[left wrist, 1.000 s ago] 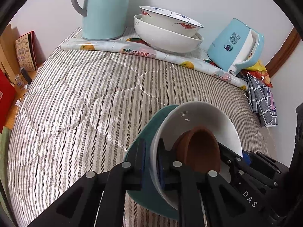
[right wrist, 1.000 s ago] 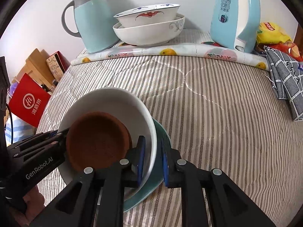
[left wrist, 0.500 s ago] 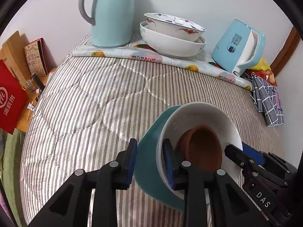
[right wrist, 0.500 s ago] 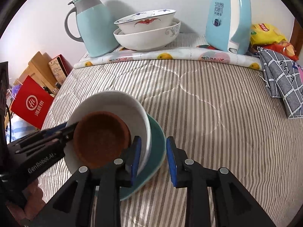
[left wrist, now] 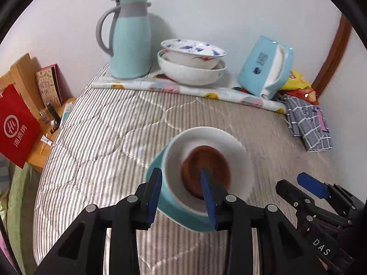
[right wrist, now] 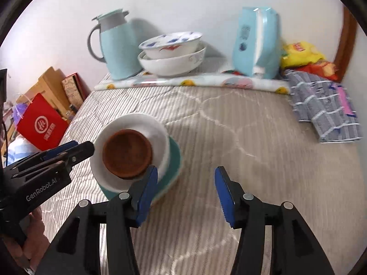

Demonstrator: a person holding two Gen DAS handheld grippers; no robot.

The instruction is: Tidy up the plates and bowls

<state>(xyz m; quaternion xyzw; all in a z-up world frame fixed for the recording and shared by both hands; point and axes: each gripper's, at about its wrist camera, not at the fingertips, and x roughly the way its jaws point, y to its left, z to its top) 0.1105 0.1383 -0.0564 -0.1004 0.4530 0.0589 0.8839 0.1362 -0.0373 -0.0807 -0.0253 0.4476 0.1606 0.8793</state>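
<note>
Left tool (left wrist: 181,192): jaws opening, pads apart and lifted clear of the stack; in its own view the stack's near rim shows in the gap between the pads, nothing clamped. Right tool (right wrist: 185,191): jaws opening wide, nothing between them but striped bed cover (right wrist: 252,160); the stack sits just ahead and to the left of its left pad.

Stack, on the bed: teal plate (right wrist: 174,160) at the bottom, white bowl (right wrist: 158,128) in it, brown bowl (right wrist: 127,153) inside the white one. All three nested, not held.

Writing: the left tool's body, seen from the right wrist cam, reads "GenRobot.AI"; the right tool's body (left wrist: 321,208), seen from the left cam, reads "DAS". Red bag (left wrist: 16,126) off to the left of both tools has a white round logo plus Chinese chars, too blurred to read for sure.

Far ahead of both tools, by the wall, on a fruit-print mat (left wrist: 183,89): blue-grey thermos jug (left wrist: 129,39), two stacked white bowls (left wrist: 191,60) (top one w/ blue and red pattern), light blue kettle (left wrist: 266,66) w/ a small dark label, unreadable. Yellow snack pack (right wrist: 300,53) and grey check cloth (right wrist: 325,110) ahead to the right. A hand (right wrist: 29,236) shows under the left tool.
</note>
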